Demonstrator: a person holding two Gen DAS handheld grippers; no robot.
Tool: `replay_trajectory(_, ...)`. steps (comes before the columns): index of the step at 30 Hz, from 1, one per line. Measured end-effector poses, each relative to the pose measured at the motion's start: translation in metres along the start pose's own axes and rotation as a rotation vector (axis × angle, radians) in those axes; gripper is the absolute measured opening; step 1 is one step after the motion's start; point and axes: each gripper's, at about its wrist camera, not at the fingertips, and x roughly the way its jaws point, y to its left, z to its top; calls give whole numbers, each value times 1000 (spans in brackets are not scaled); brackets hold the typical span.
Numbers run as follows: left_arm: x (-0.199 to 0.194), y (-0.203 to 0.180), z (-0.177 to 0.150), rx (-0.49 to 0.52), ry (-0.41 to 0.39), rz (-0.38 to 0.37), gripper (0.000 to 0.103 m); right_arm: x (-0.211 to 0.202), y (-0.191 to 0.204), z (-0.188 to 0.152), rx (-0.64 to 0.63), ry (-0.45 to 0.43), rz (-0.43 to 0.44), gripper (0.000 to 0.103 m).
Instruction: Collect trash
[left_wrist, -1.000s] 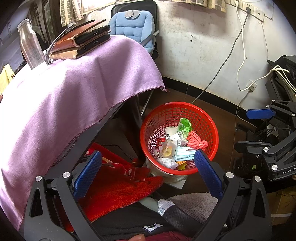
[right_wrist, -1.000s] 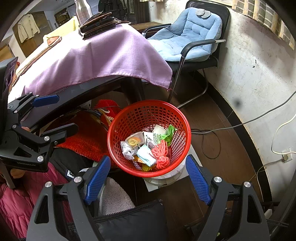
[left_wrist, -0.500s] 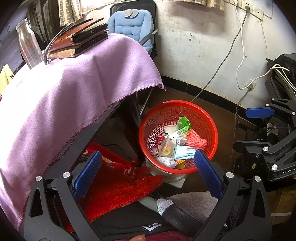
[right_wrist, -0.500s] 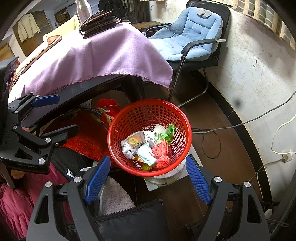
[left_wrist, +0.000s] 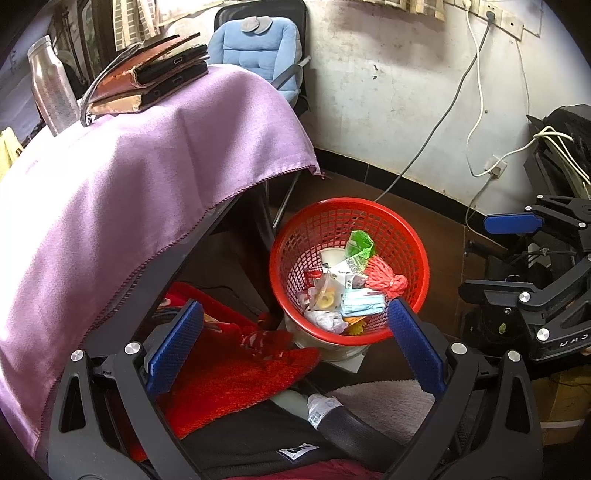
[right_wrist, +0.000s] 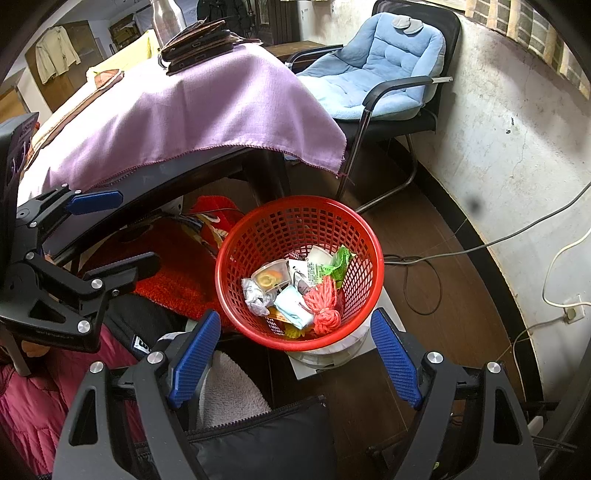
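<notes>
A red plastic basket (left_wrist: 413, 236) stands on the floor beside the table; it also shows in the right wrist view (right_wrist: 258, 236). It holds trash: a green wrapper (left_wrist: 359, 243), a red yarn bundle (left_wrist: 386, 280), a blue face mask (left_wrist: 360, 302), crumpled foil (right_wrist: 254, 295) and a clear cup (right_wrist: 269, 275). My left gripper (left_wrist: 293, 345) is open and empty, above and just short of the basket. My right gripper (right_wrist: 295, 356) is open and empty, close above the basket's near rim.
A table under a purple cloth (left_wrist: 122, 184) carries stacked notebooks and phones (left_wrist: 147, 79) and a steel bottle (left_wrist: 51, 92). A blue cushioned chair (right_wrist: 376, 74) stands behind it. Cables (right_wrist: 461, 251) run along the floor and wall. A red blanket (left_wrist: 221, 373) lies on the lap below.
Both grippers have drifted very slightly; the basket sits a touch further left in the left wrist view. Jaws stay open and empty.
</notes>
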Motion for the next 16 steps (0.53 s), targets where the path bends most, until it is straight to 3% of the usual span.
replay_trajectory(16,-5,-4,0,33,-19,28,96,-1,-1,0,3,-4,-2,82)
